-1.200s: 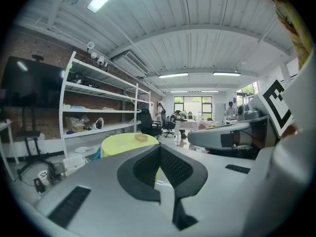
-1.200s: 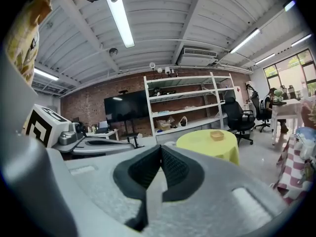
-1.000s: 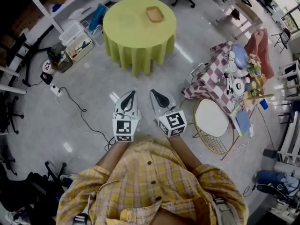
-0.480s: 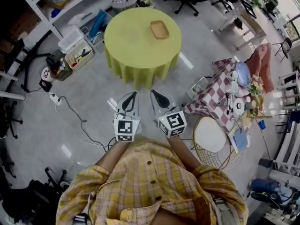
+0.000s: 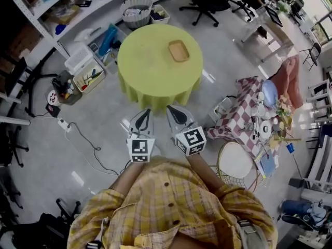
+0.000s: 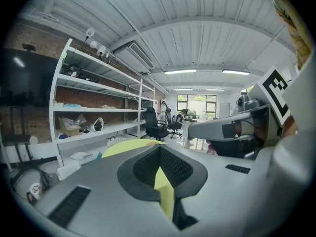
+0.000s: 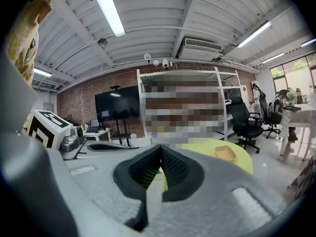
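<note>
With jaws closed together on nothing, the left gripper (image 5: 146, 113) and right gripper (image 5: 170, 110) are held side by side near the chest, likely a carry posture, both aimed at 12 o'clock toward the round yellow-green table (image 5: 148, 69), well apart, whose tan tray (image 5: 179, 51) lies toward its 2 o'clock rim.

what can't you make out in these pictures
- Tray contents: head view, too small; right gripper view, seen edge-on.
- Shelf contents: right gripper view, under a mosaic patch.
- Round table legs: head view, hidden by its yellow cloth.
- Person's hands: head view, behind the left gripper and right gripper cubes.
</note>
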`<action>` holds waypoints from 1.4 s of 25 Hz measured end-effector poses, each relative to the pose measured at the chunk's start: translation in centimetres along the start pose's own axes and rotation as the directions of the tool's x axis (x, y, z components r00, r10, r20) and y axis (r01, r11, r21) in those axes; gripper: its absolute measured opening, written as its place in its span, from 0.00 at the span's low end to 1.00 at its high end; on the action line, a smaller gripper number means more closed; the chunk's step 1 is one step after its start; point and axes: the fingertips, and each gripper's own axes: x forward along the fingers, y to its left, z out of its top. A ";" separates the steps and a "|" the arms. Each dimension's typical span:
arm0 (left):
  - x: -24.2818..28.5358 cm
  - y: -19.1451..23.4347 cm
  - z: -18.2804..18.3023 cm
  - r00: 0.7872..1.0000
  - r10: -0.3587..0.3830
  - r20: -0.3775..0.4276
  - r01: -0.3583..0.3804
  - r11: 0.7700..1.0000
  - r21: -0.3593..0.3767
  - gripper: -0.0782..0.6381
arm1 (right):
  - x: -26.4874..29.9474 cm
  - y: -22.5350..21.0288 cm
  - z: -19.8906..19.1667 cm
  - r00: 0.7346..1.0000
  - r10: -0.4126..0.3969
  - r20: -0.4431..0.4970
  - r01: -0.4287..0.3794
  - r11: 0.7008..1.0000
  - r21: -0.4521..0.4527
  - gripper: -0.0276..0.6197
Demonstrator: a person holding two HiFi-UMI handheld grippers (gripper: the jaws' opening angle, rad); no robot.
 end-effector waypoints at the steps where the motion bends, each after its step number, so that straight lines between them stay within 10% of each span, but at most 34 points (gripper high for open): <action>1: 0.3 0.6 0.2 1.000 -0.001 0.000 0.001 1.000 0.003 0.11 | 0.7 -0.1 0.3 1.000 0.000 0.002 0.000 1.000 0.001 0.04; 35: 9.3 6.3 1.2 0.996 0.081 -0.044 -0.081 0.997 -0.001 0.11 | 10.9 -5.4 2.2 0.992 0.108 -0.060 -0.111 0.992 -0.060 0.04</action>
